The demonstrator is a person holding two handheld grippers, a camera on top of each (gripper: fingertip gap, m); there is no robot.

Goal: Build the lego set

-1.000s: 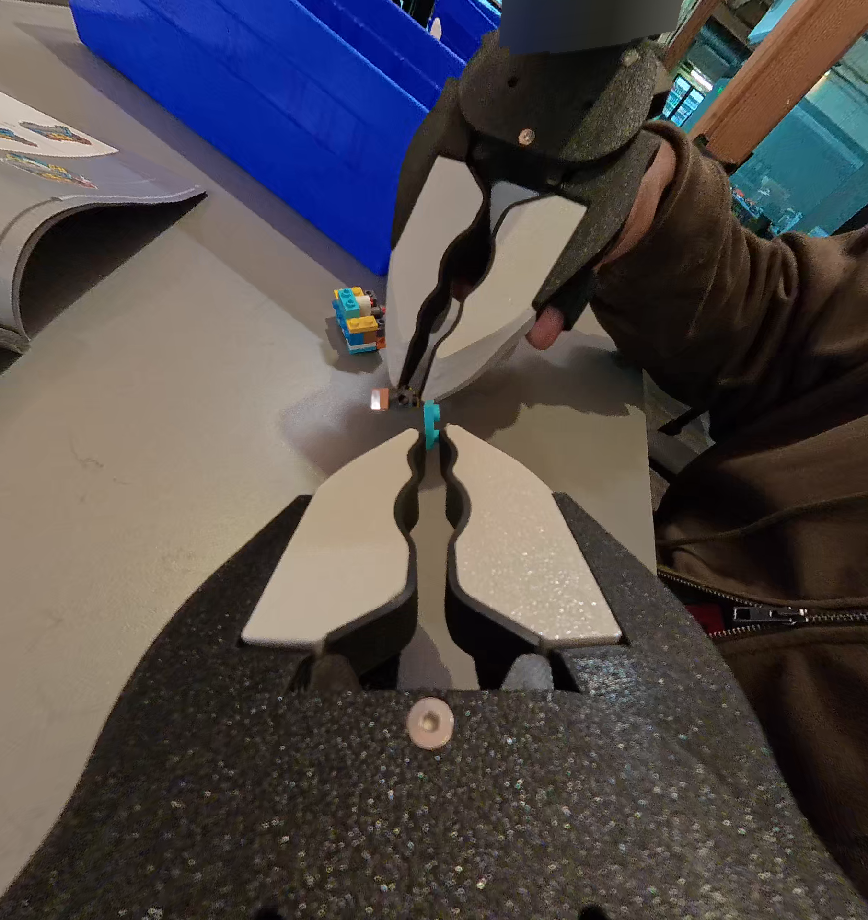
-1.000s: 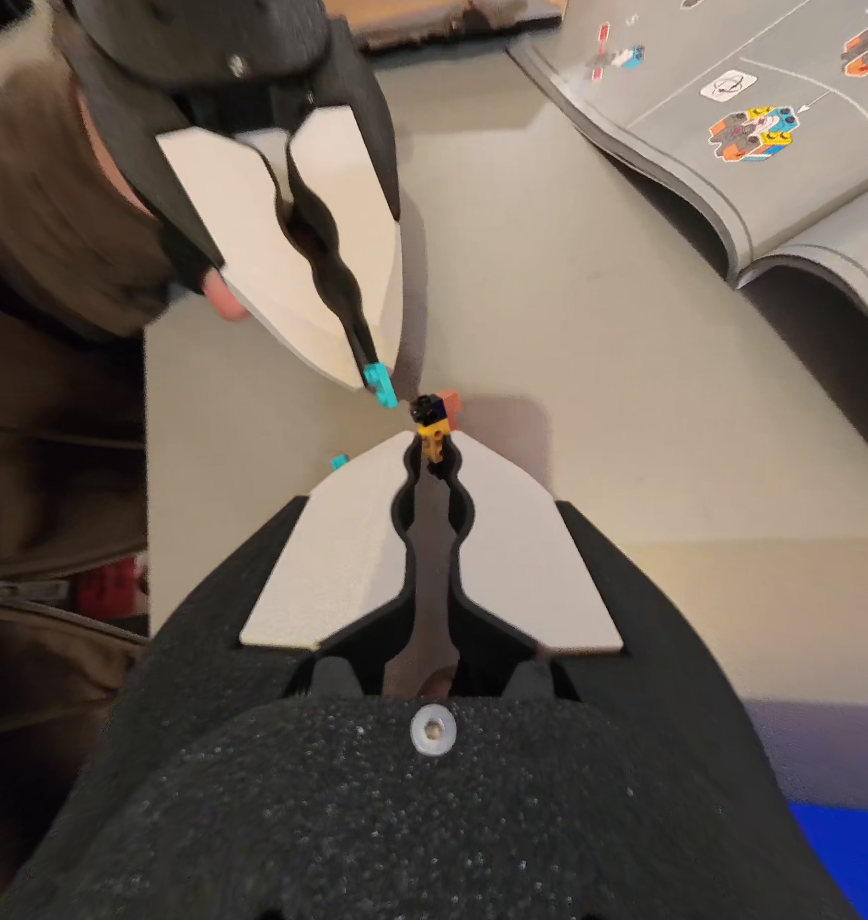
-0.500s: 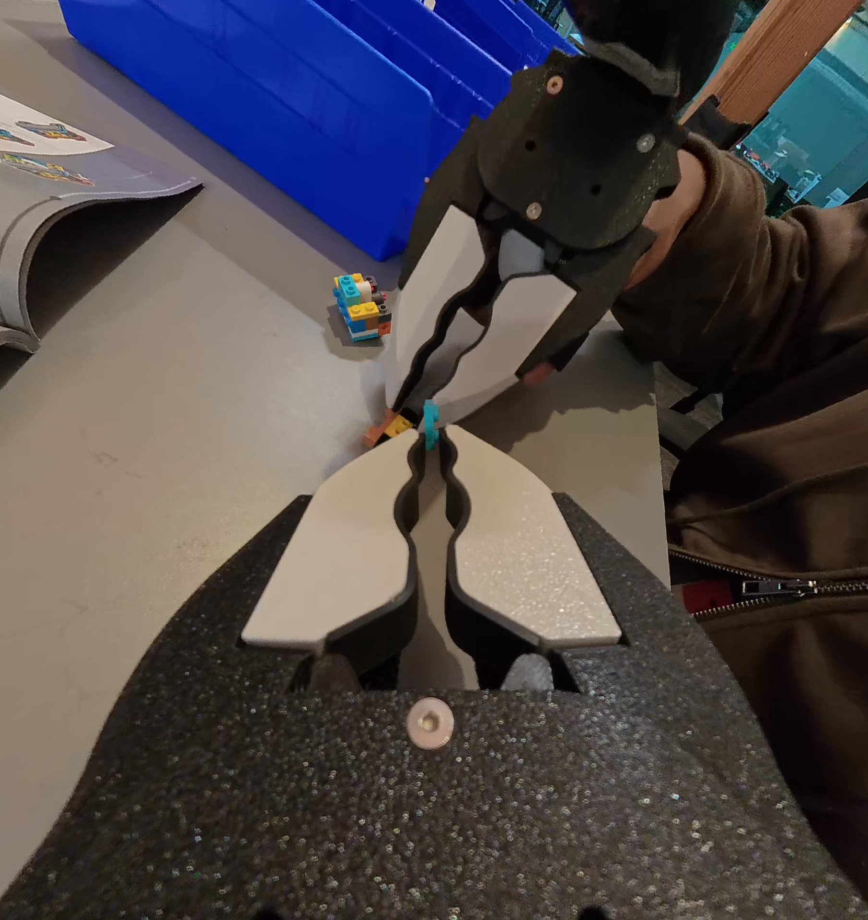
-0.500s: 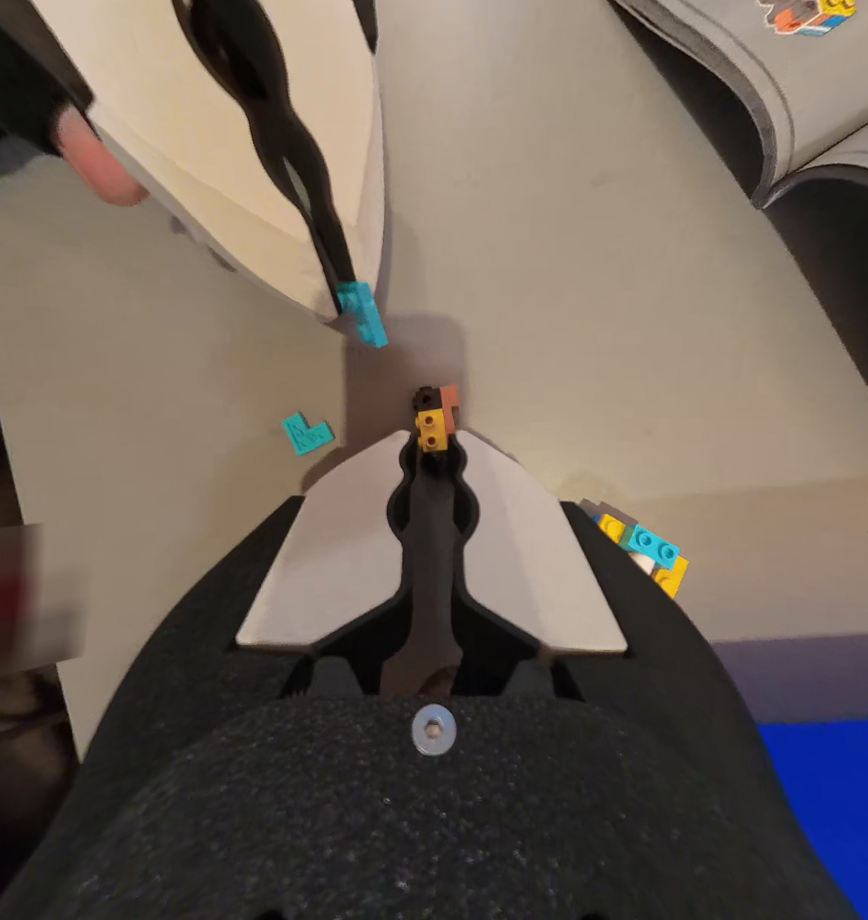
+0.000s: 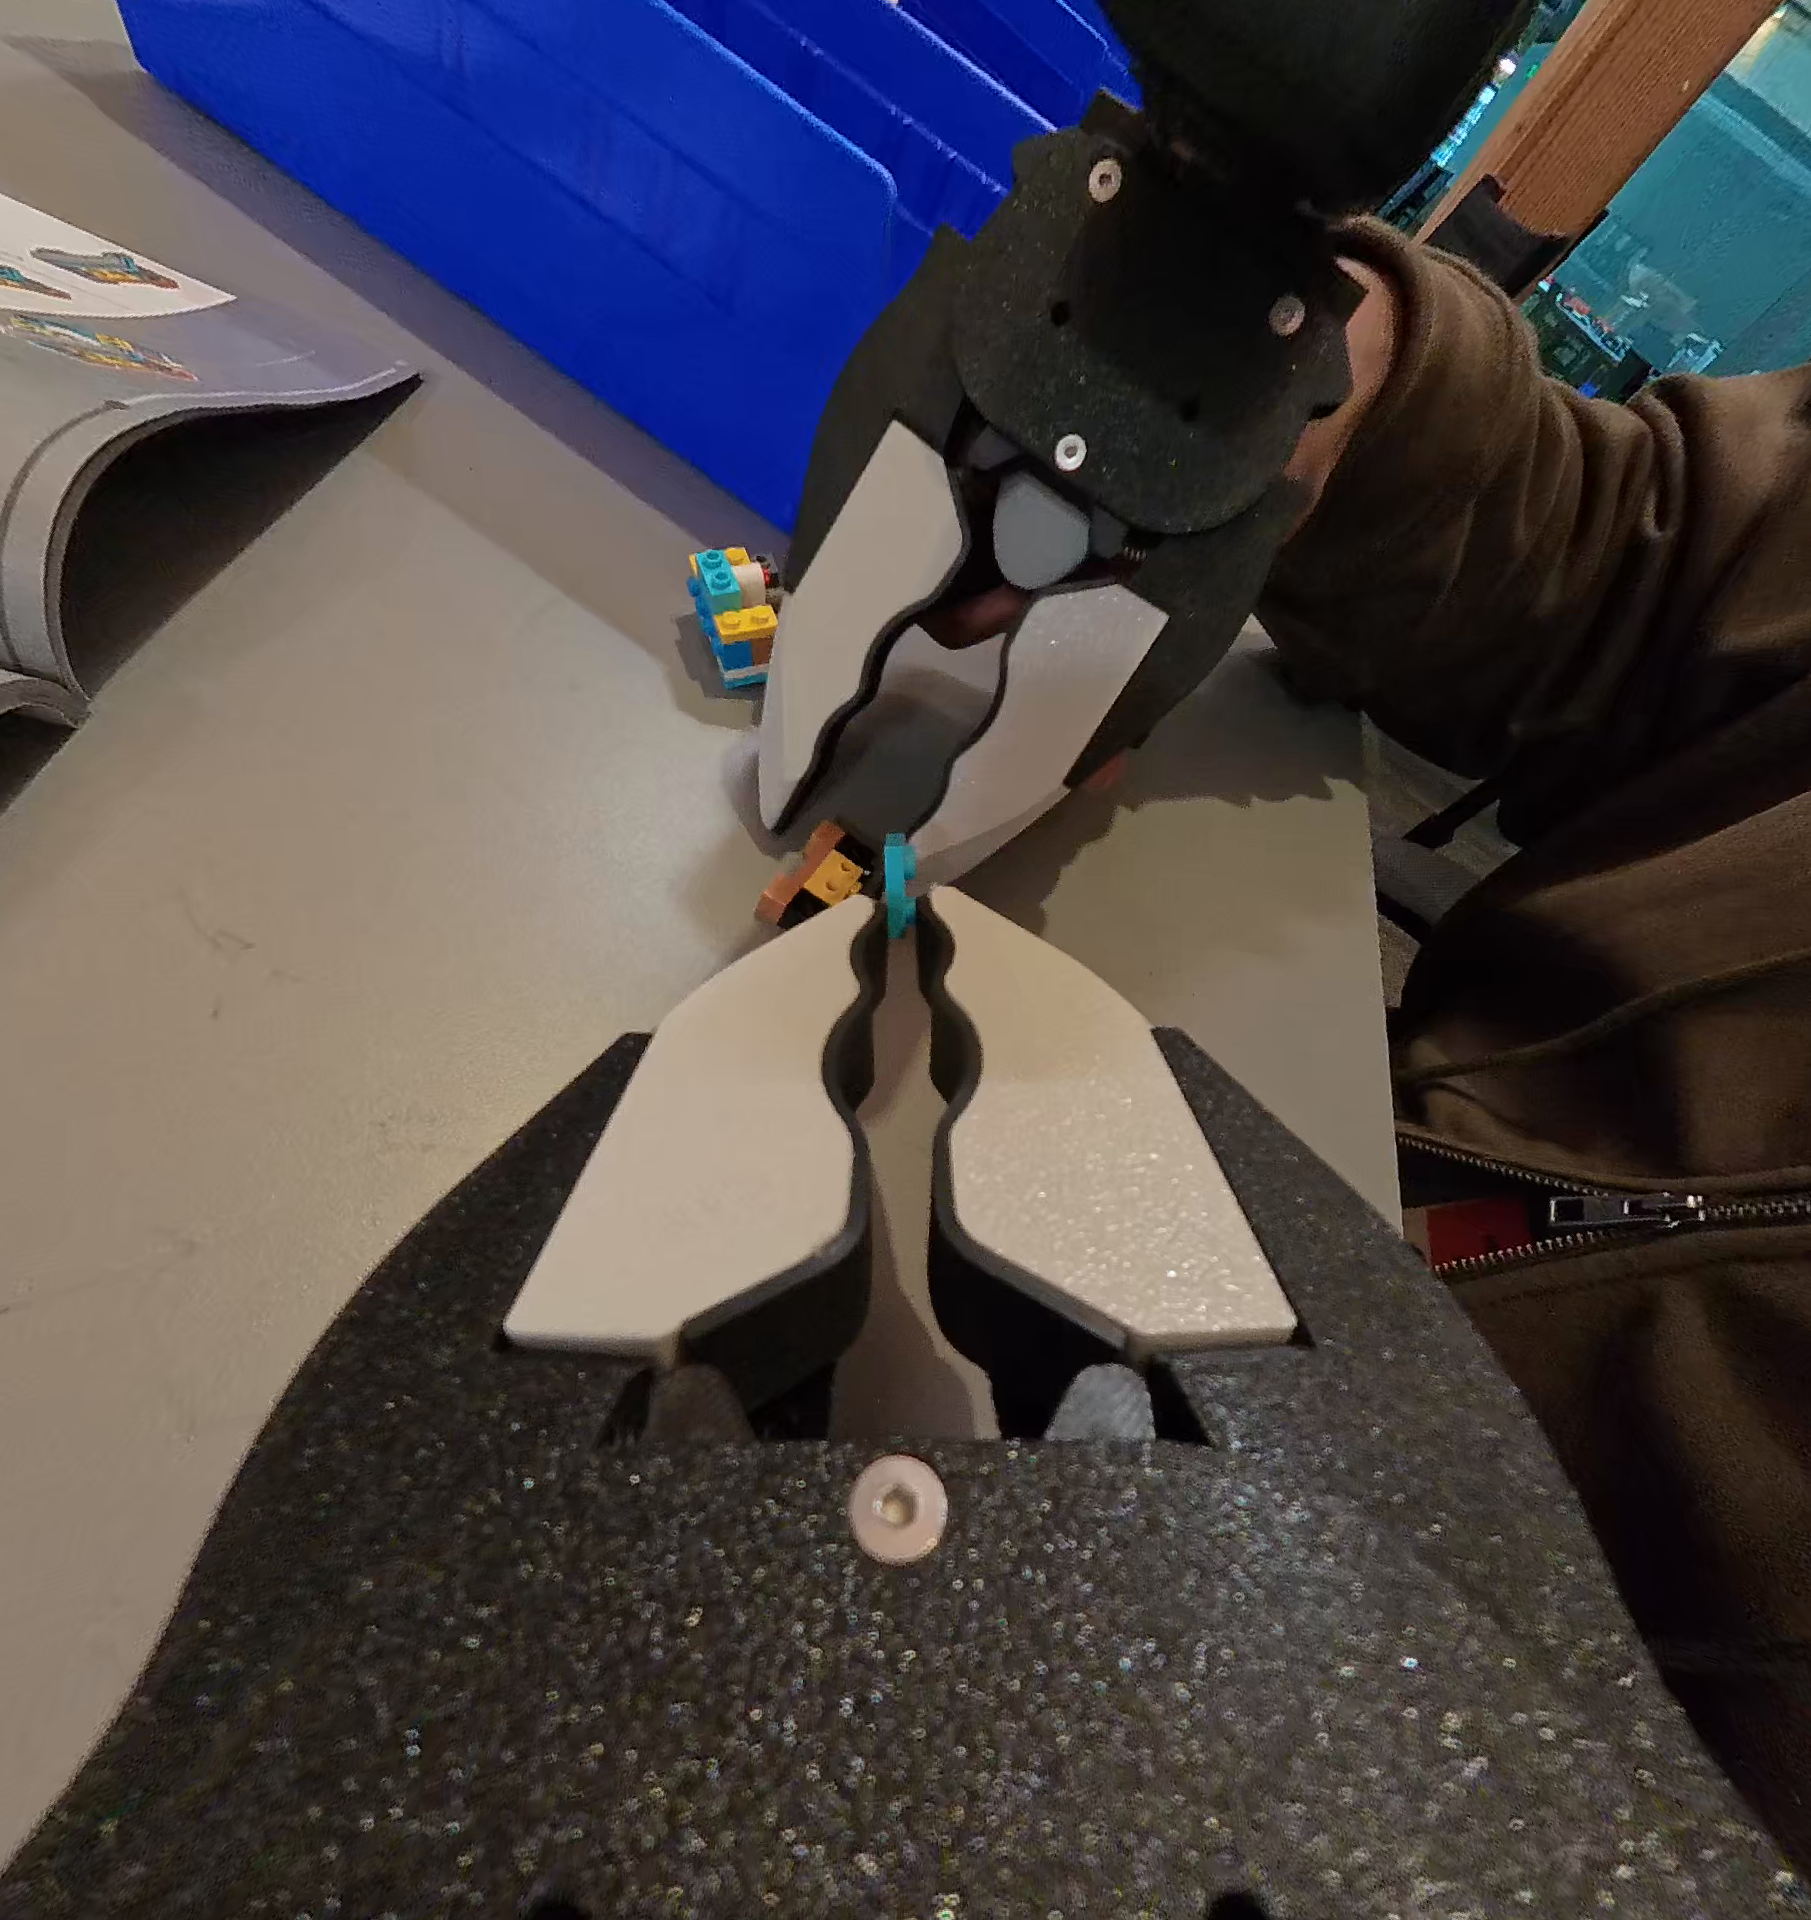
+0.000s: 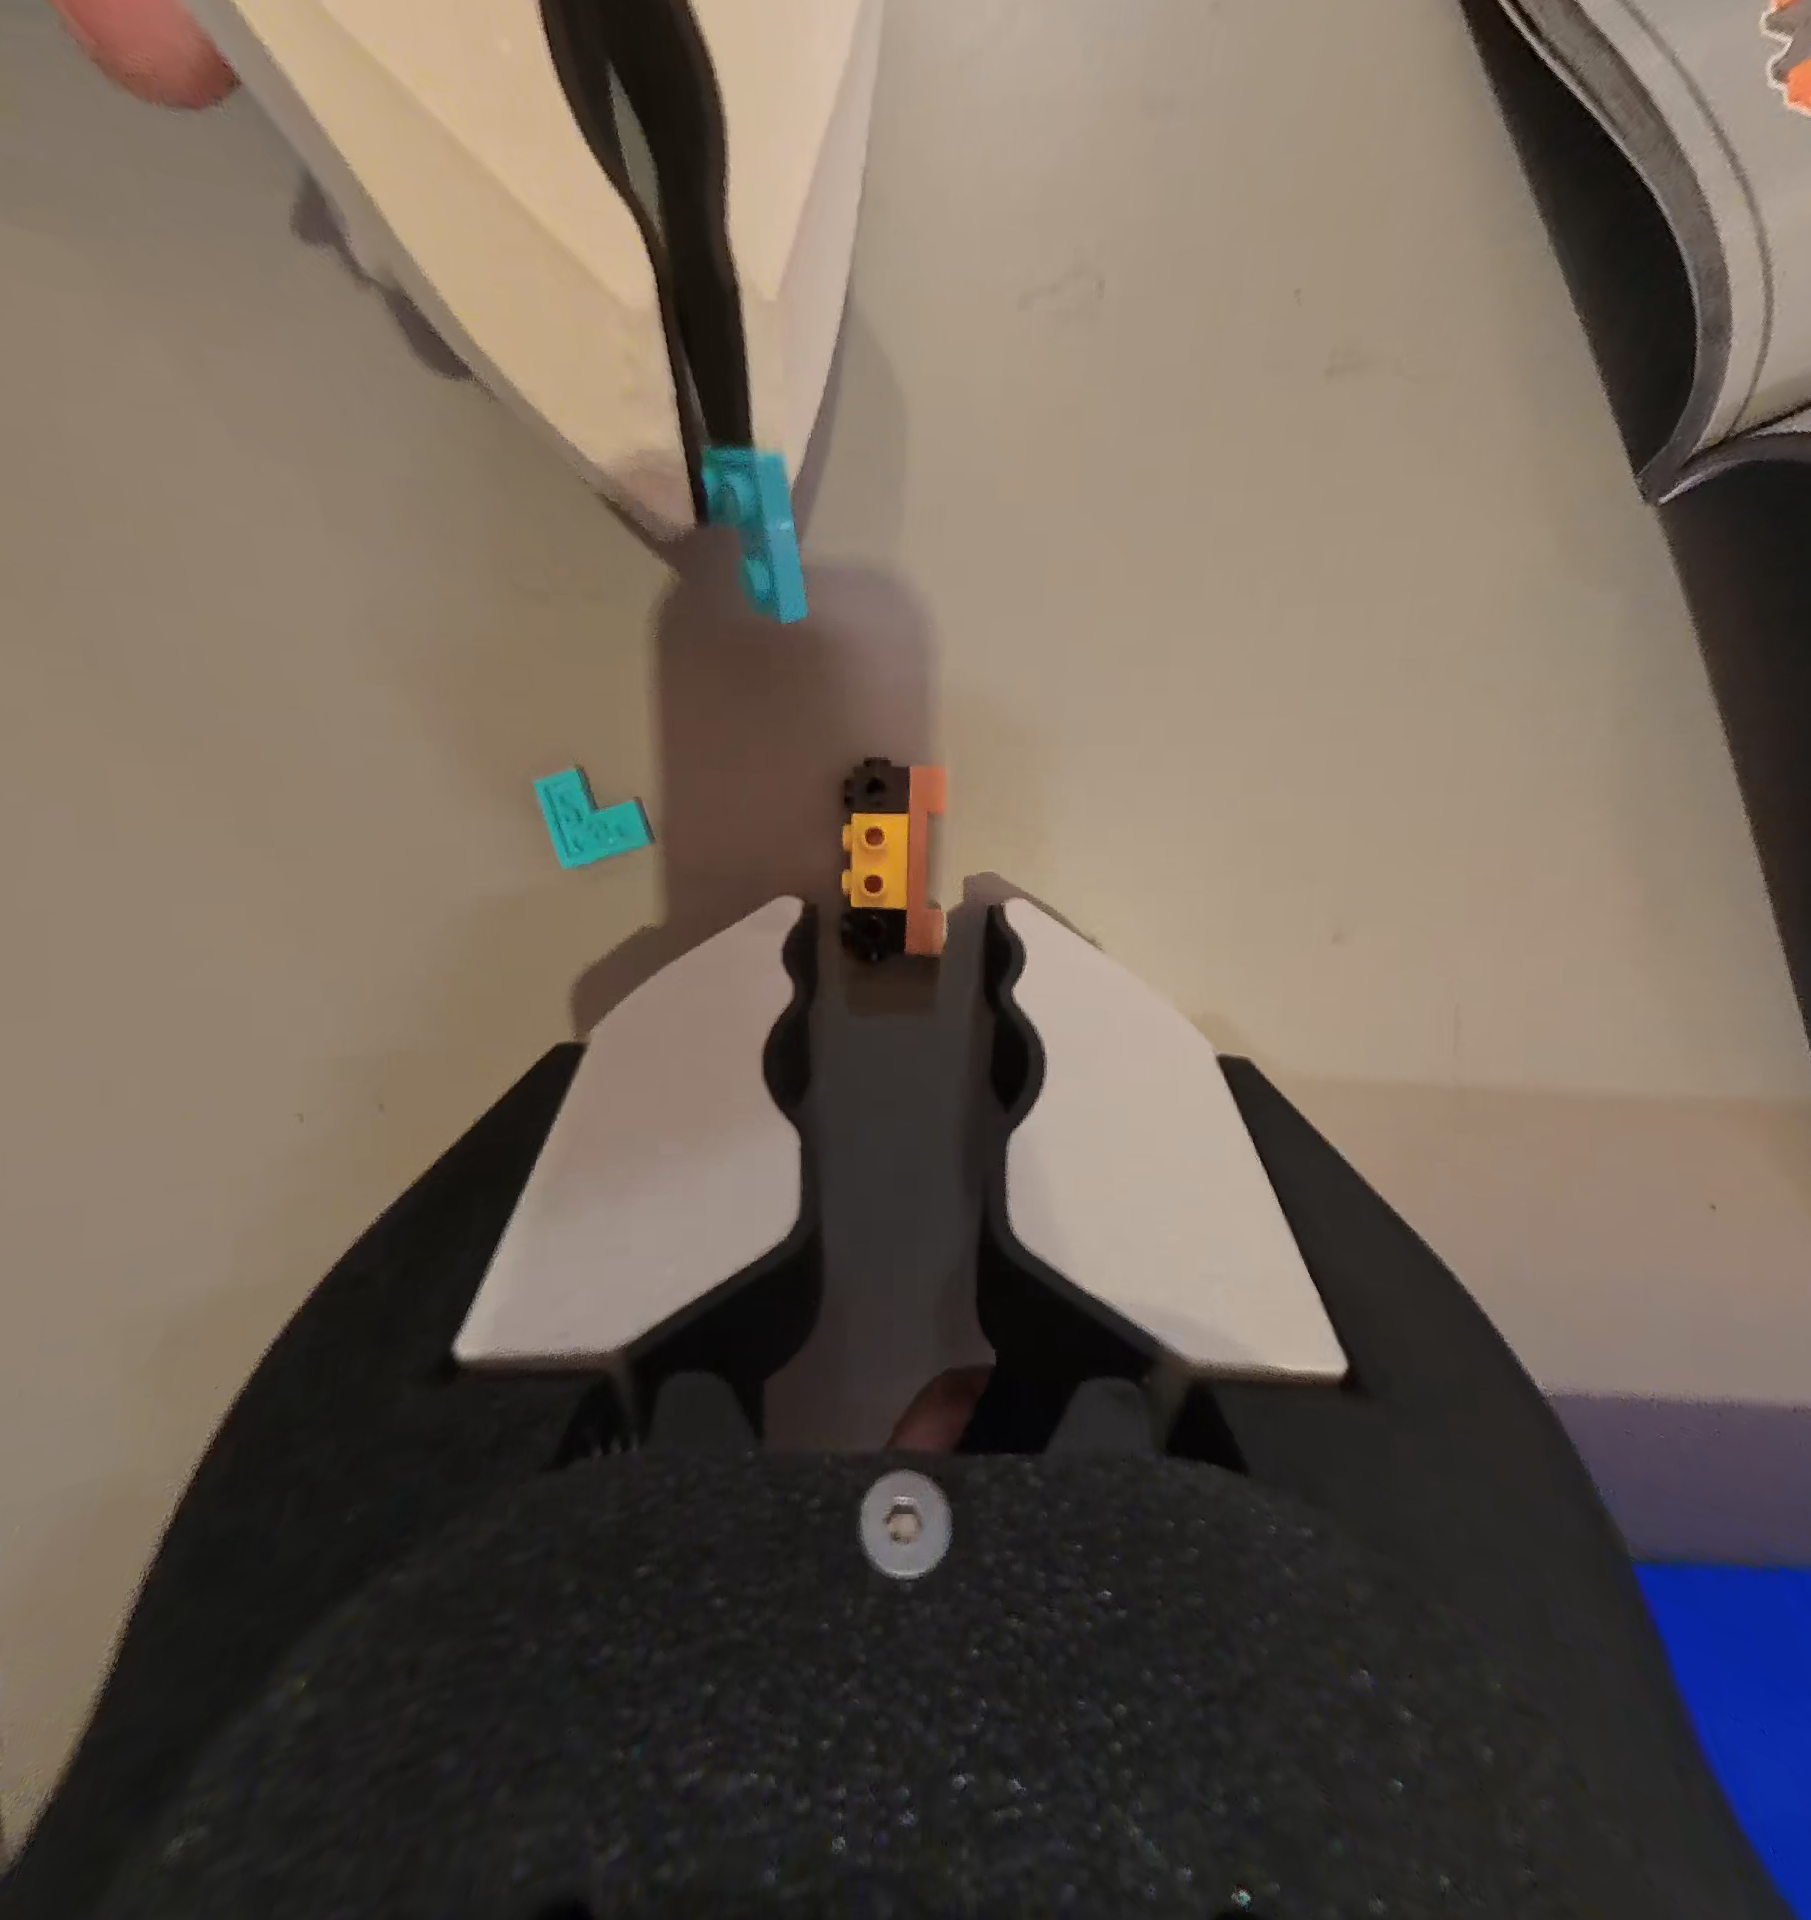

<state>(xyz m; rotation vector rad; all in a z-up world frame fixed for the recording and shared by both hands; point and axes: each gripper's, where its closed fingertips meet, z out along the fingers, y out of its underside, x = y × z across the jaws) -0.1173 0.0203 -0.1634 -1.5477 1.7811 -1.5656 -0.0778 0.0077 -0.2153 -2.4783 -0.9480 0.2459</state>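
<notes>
My left gripper (image 5: 898, 920) is shut on a small teal plate (image 5: 898, 888), held just above the grey table. It also shows at the top of the right wrist view (image 6: 719, 499) with the teal plate (image 6: 761, 540) sticking out of its tips. My right gripper (image 6: 896, 914) is open, its tips down at the table. A small brown, yellow and black lego assembly (image 6: 885, 862) lies on the table just ahead of its tips, free of both fingers. In the left wrist view the right gripper (image 5: 859, 826) stands over that assembly (image 5: 813, 883).
A teal L-shaped plate (image 6: 589, 826) lies on the table left of the assembly. A small multicoloured build (image 5: 735, 618) stands near the blue bins (image 5: 568, 208). An open instruction booklet (image 5: 101, 416) lies at the left. A person's brown sleeve (image 5: 1555, 571) is at the right.
My right gripper came down to the table, opened and let go of the small assembly, which now lies on the table. My left gripper stays shut on the teal plate.
</notes>
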